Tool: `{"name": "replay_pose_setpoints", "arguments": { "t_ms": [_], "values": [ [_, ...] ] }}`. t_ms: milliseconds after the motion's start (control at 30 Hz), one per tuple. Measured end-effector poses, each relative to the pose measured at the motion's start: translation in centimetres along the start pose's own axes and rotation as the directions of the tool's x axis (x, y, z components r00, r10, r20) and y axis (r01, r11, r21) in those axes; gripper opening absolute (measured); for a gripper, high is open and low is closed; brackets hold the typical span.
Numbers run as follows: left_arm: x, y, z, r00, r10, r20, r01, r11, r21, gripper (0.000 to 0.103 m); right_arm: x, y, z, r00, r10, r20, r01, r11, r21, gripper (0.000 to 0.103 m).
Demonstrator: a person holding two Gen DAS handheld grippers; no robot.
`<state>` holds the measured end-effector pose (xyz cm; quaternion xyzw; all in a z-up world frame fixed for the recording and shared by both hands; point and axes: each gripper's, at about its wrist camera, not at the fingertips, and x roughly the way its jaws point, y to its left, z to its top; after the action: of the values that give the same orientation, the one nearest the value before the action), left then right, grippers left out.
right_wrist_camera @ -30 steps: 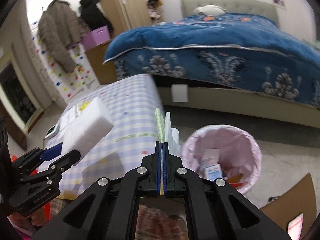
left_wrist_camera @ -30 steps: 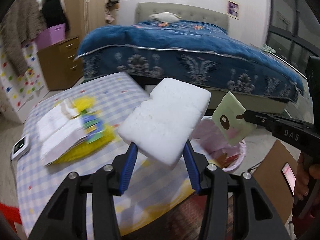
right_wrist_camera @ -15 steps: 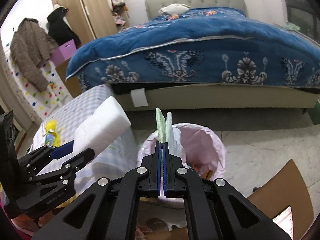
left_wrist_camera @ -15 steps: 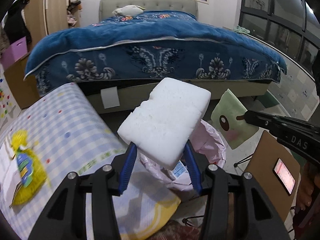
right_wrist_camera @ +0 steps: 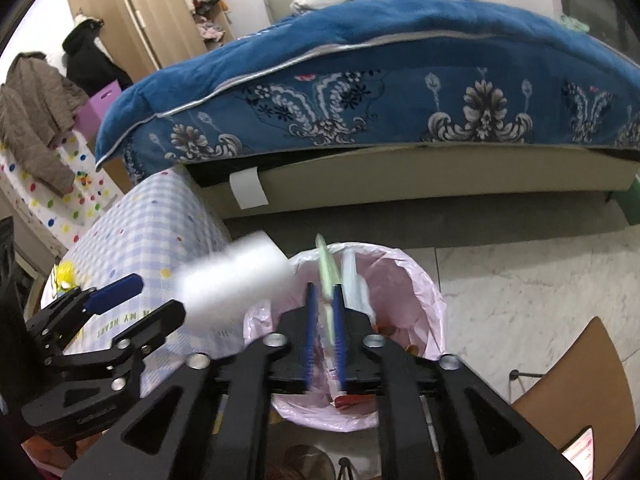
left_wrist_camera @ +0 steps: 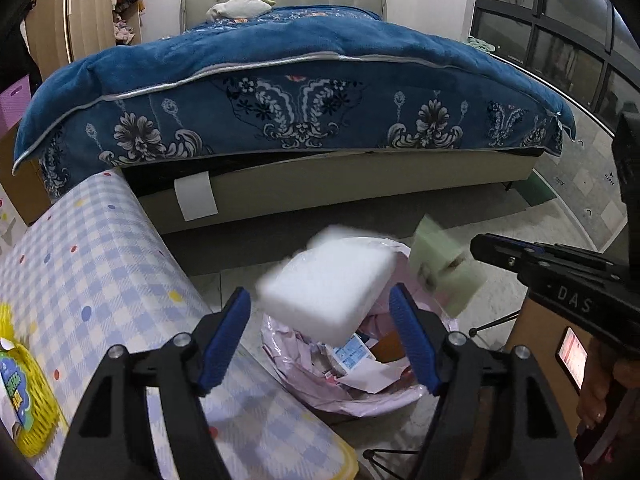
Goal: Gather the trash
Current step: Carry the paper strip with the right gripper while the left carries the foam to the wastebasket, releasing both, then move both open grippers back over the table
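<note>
A white foam block [left_wrist_camera: 328,284], blurred, hangs loose between my left gripper's [left_wrist_camera: 318,294] blue pads, which stand clear of its sides as the jaws are opening. It is over the pink-lined trash bin [left_wrist_camera: 304,372]. In the right wrist view the foam block [right_wrist_camera: 236,280] is just left of the bin's rim [right_wrist_camera: 416,292], ahead of the left gripper [right_wrist_camera: 158,296]. My right gripper [right_wrist_camera: 323,288] is opening too. A blurred pale green card [right_wrist_camera: 326,264] slips between its pads above the bin. From the left the green card [left_wrist_camera: 440,268] is off the right gripper's tip [left_wrist_camera: 480,244].
The table with a blue checked cloth [left_wrist_camera: 80,264] is left of the bin, with a yellow packet [left_wrist_camera: 20,384] on it. A bed with a blue blanket [left_wrist_camera: 300,80] stands behind. A brown board [right_wrist_camera: 580,376] with a lit phone [left_wrist_camera: 574,356] is at the right.
Both grippers moved from beside the table to over the bin and sank. Both have opened: the foam block and the green card have left their pads and are dropping.
</note>
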<state>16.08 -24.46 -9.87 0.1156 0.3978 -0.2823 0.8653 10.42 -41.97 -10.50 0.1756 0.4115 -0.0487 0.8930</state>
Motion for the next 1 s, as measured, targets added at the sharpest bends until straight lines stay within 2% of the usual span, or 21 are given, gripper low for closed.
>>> {"name": "replay_pose_setpoints", "arguments": {
  "t_ms": [33, 267, 633, 867, 1000],
  "values": [
    [-0.2, 0.2, -0.1, 1.0, 0.003, 0.0, -0.003, 1.0, -0.002, 0.07, -0.1, -0.1, 0.0, 1.0, -0.003, 0.004, 0.003, 1.0, 0.004, 0.023],
    [-3.3, 2.0, -1.7, 0.999, 0.036, 0.016, -0.035, 0.999, -0.039, 0.07, -2.8, 0.7, -0.9, 1.0, 0.002, 0.031, -0.003, 1.0, 0.004, 0.023],
    [-10.4, 4.8, -4.9, 0.99, 0.122, 0.069, -0.115, 0.988, -0.099, 0.07, -6.7, 6.0, -2.1, 0.996, 0.061, 0.061, -0.055, 0.994, -0.089, 0.023],
    [-14.5, 8.7, -9.0, 0.974, 0.215, 0.067, -0.198, 0.959, -0.202, 0.07, -6.6, 11.7, -3.5, 0.994, 0.111, 0.01, -0.107, 0.976, -0.192, 0.023],
    [-16.5, 11.9, -11.2, 0.963, 0.264, 0.056, -0.239, 0.932, -0.272, 0.07, -6.3, 15.5, -4.2, 0.99, 0.141, -0.019, -0.142, 0.956, -0.256, 0.032]
  ]
}}
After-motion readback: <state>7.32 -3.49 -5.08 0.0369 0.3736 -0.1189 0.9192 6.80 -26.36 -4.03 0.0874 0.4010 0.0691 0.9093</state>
